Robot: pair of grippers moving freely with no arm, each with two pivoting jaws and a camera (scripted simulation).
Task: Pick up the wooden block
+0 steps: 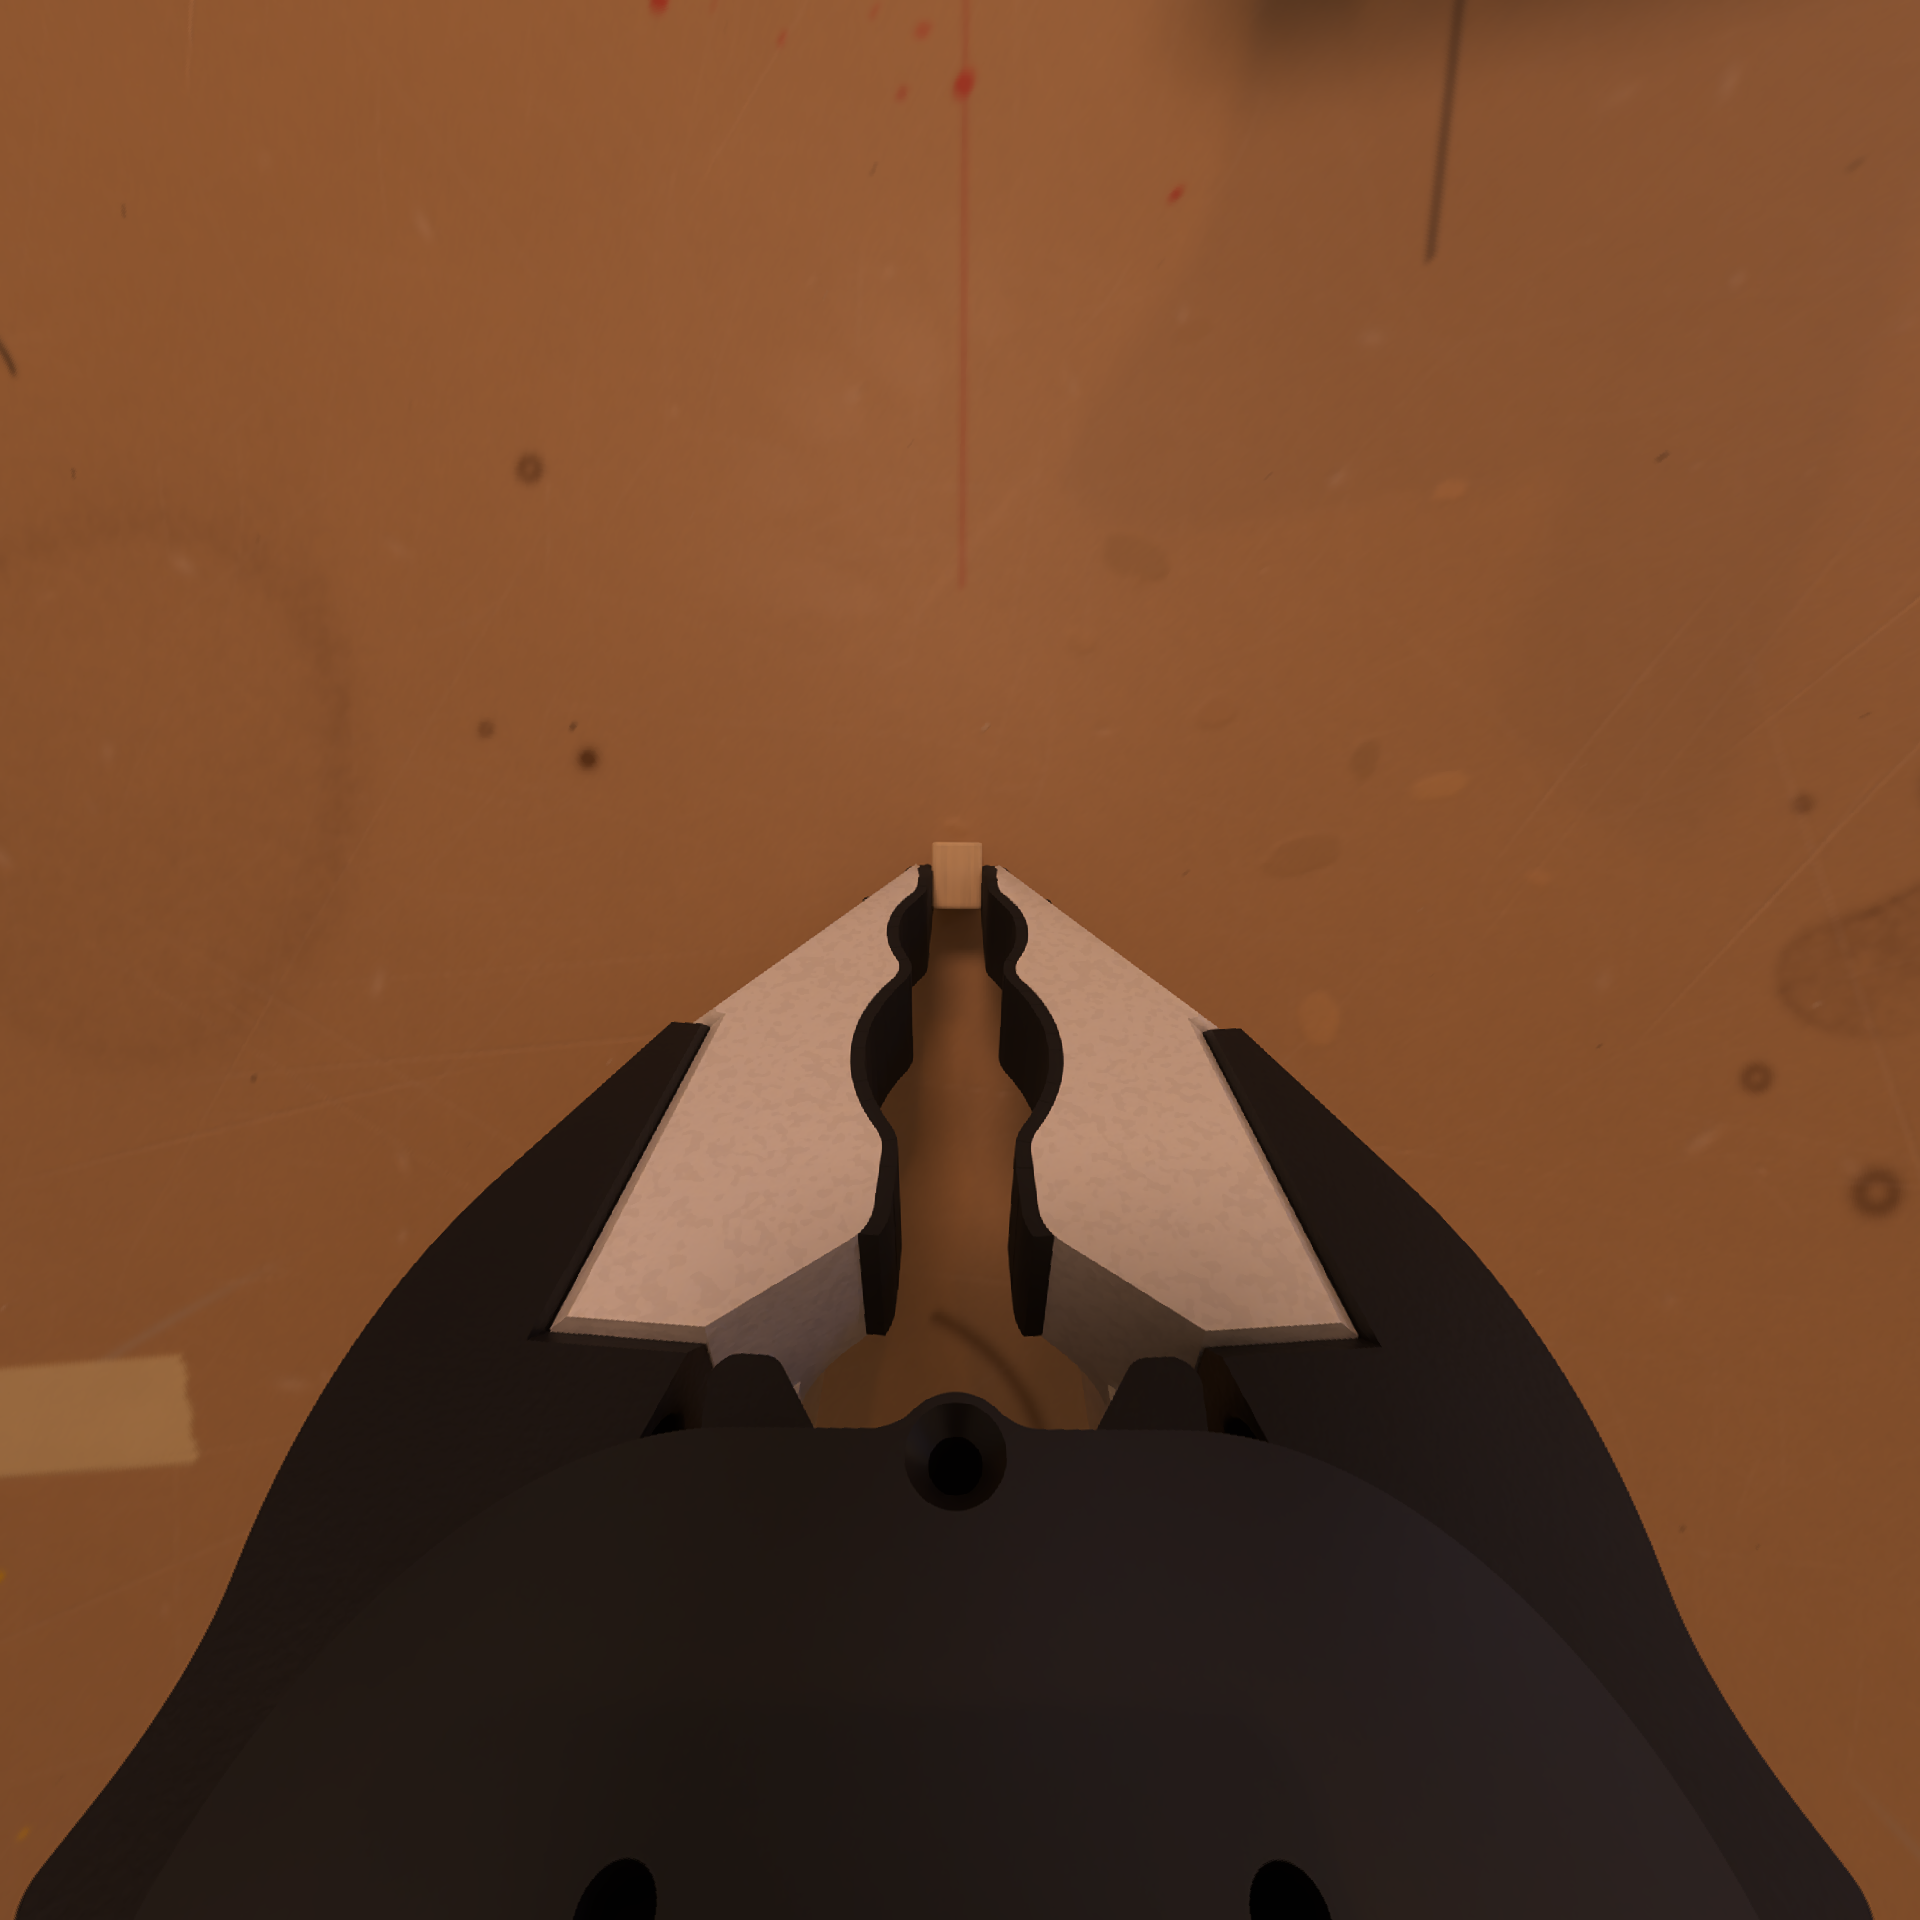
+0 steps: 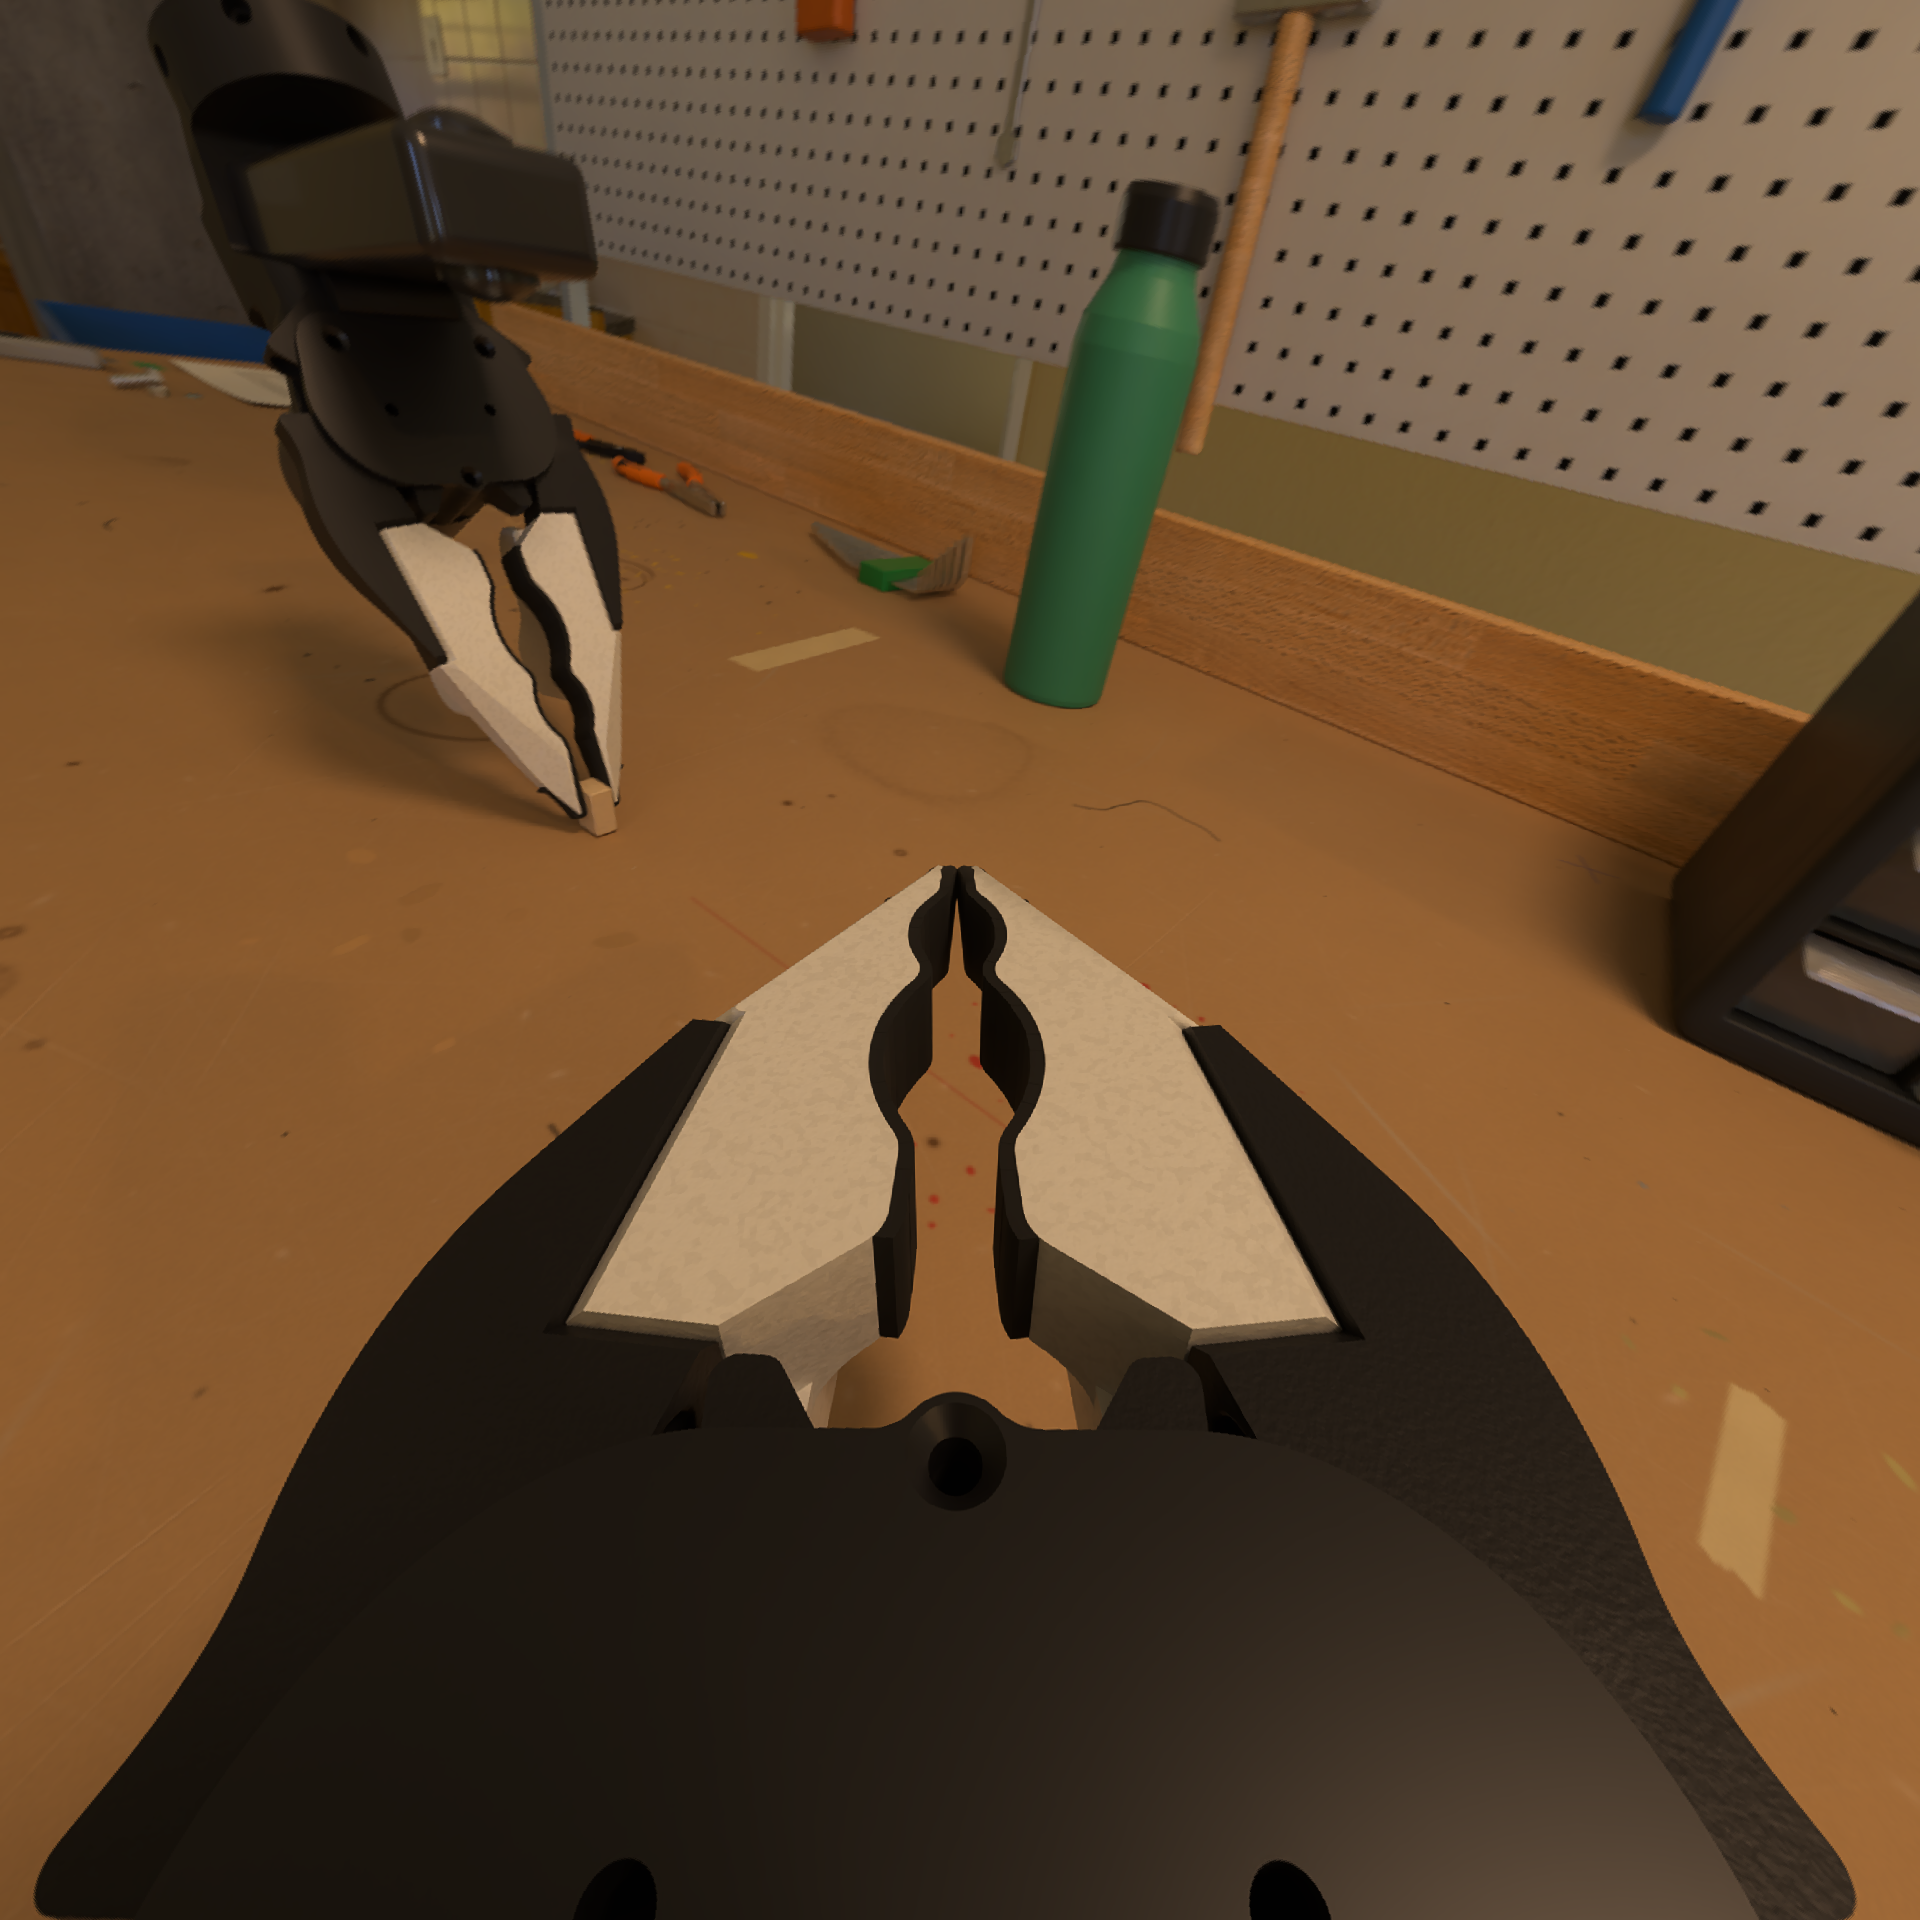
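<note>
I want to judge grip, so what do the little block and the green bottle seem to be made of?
Block: looks like pale unfinished wood, matte with crisp edges; grain too small to see. Bottle: smooth green body with a soft sheen, probably painted metal or plastic, with a black cap.

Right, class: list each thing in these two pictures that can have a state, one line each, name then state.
Left tongs: shut on the wooden block, tips down at the table.
Wooden block: gripped between the tips, at or just above the table; contact unclear.
Right tongs: shut, holding nothing, above the table.
Green bottle: upright, black cap on.
Hammer: hanging on the pegboard.
</note>
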